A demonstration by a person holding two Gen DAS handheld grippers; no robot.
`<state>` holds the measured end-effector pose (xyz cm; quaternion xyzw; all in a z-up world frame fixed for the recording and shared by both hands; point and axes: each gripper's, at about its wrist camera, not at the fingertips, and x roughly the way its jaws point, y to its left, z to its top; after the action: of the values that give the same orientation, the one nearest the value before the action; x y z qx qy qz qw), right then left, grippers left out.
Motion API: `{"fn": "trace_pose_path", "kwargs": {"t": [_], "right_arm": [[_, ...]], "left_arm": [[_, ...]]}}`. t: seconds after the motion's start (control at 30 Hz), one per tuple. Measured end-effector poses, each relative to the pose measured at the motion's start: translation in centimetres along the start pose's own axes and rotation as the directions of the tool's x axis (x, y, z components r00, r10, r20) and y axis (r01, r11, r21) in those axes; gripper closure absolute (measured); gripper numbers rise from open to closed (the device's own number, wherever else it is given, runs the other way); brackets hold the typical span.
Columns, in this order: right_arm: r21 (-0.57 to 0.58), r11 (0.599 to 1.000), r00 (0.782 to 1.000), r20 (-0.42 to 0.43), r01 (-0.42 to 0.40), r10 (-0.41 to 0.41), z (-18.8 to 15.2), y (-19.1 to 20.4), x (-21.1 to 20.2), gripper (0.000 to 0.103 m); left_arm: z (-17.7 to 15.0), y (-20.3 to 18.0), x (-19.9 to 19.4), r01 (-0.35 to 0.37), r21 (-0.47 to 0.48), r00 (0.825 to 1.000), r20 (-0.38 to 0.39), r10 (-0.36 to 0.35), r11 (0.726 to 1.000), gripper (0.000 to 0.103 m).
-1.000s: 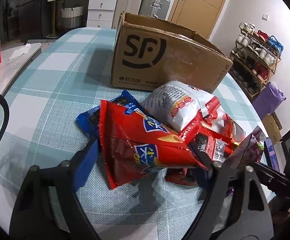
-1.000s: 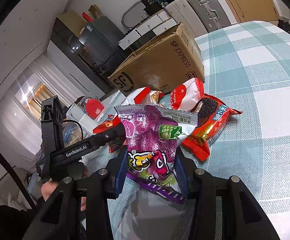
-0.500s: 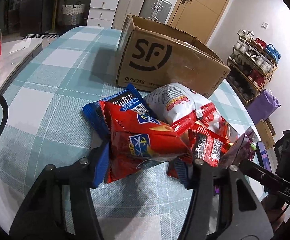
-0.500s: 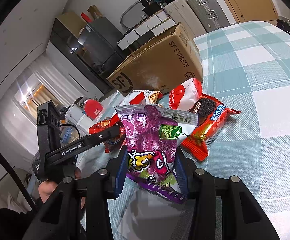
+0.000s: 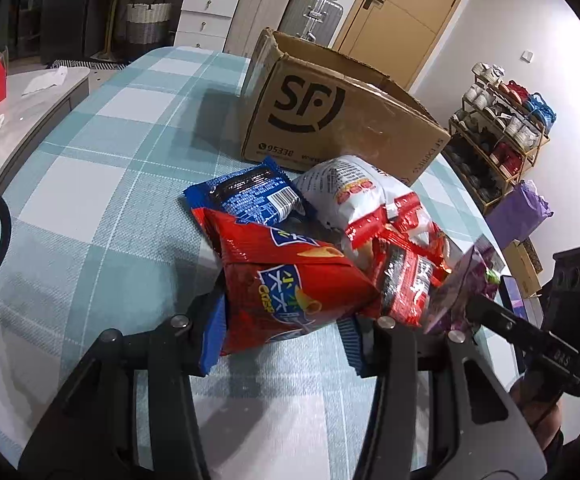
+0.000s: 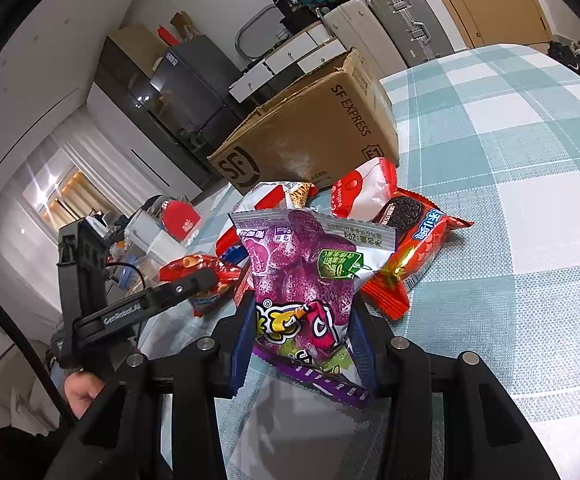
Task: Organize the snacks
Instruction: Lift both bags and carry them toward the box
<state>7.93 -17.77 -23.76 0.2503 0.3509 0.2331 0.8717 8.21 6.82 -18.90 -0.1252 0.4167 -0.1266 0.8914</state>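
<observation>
The left gripper [image 5: 282, 332] has just been closing its jaws, and now its two blue pads squeeze the sides of a shiny red chip bag with a blue label [image 5: 286, 284]. The red bag is puffed up between the pads, and its far end lies on the pile of snacks. The right gripper [image 6: 304, 344] is clamped tight on a purple and white snack bag with grape pictures [image 6: 310, 264], holding it upright by its bottom part. Both bags are at the near edge of the snack pile, on a table with a teal and white checked cloth [image 5: 90, 184]. Behind the red bag lies a flat blue cookie packet with a barcode [image 5: 250, 196], and just beside that sits a puffy white bag with red print [image 5: 354, 196]. To the right of the red bag are small red wrappers with dark print [image 5: 410, 280], touching one another. From the right wrist view, a red cookie packet with a picture of a dark round cookie [image 6: 414, 248] lies flat on the cloth beside the purple bag, and a white and red bag [image 6: 364, 194] sits behind it. A big brown cardboard box with black letters [image 5: 342, 120] stands open at the top on the table, just behind the pile. A person's hand [image 6: 84, 390] holds the handle of the left gripper.
</observation>
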Motion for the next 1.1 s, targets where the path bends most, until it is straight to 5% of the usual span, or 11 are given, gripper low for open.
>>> {"fn": "trace_pose_path", "kwargs": {"t": [0.6,1.1], "right_arm": [[-0.033,0.999,0.994,0.101,0.036,-0.033,0.5,1.8,-3.6,0.059],[-0.181,0.981,0.980,0.200,0.064,-0.028,5.2,8.4,-9.0,0.059]], "left_arm": [[0.2,-2.5,-6.2,0.006,0.106,0.993,0.120,-0.019,0.994,0.058],[5.7,-4.0,-12.1,0.059,0.139,0.975,0.206,-0.087,0.989,0.058]]}}
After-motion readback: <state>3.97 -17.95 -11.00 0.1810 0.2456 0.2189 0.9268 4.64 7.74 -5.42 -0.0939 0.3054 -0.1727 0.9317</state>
